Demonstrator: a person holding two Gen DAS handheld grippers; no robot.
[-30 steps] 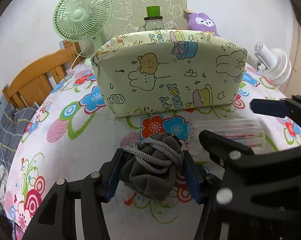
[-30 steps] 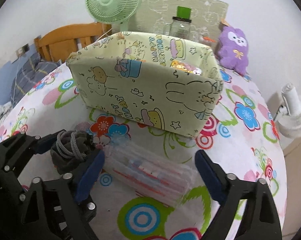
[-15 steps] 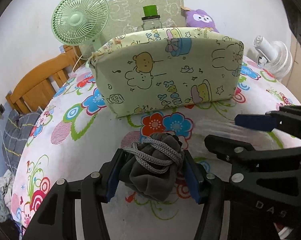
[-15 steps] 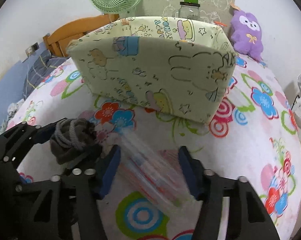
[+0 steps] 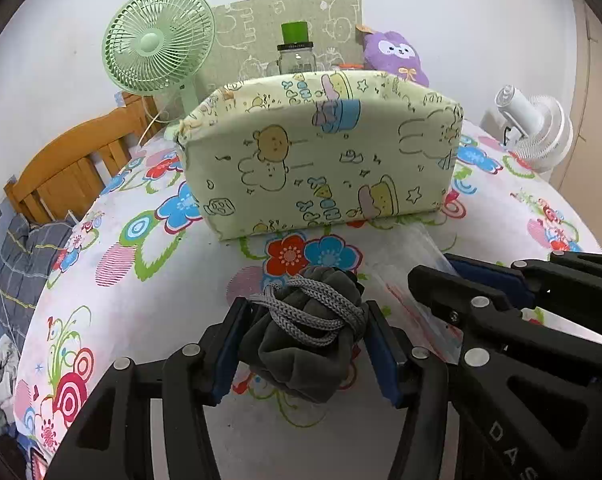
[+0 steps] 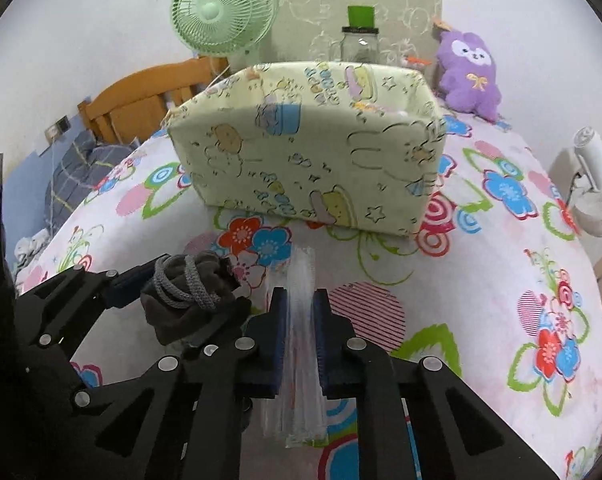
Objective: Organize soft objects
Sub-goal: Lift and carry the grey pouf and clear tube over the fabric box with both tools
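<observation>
Grey drawstring pouch (image 5: pixel 305 336) clamped in your left gripper (image 5: pixel 303 354), clear plastic packet (image 6: pixel 301 344) pinched in your right gripper (image 6: pixel 301 344), fabric bin (image 5: pixel 321 156) beyond.

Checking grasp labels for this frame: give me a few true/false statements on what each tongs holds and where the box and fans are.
1. Left tongs grip a grey pouch. True.
2. Right tongs are open and empty. False: shut on a clear packet.
3. The box lies tipped on its side. False: upright on the tablecloth, opening up.
4. A purple plush sits behind the box. True.
5. The green fan is inside the box. False: behind it.
</observation>
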